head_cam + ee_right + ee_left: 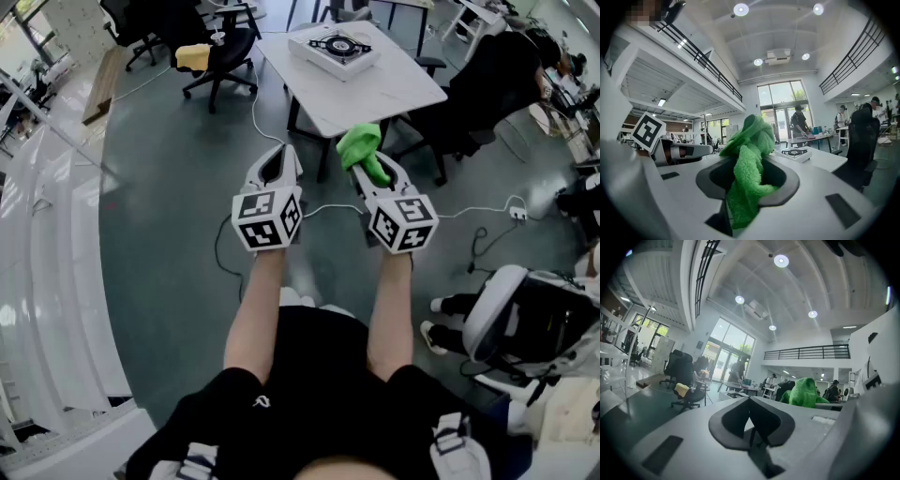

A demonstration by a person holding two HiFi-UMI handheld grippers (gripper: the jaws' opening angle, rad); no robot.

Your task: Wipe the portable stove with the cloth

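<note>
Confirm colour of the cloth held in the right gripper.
Bright green, plain, fleecy. The cloth shows best in the right gripper view.

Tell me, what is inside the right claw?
A fluffy green cloth is pinched inside the right claw and bunches out past it. The cloth covers the rest of the inside, so nothing else shows.

Open-plan office hall: swivel chairs [232, 45], white tables [380, 94], mezzanine railing [806, 351] (high ceiling [797, 291], tall windows [731, 341]).
</note>
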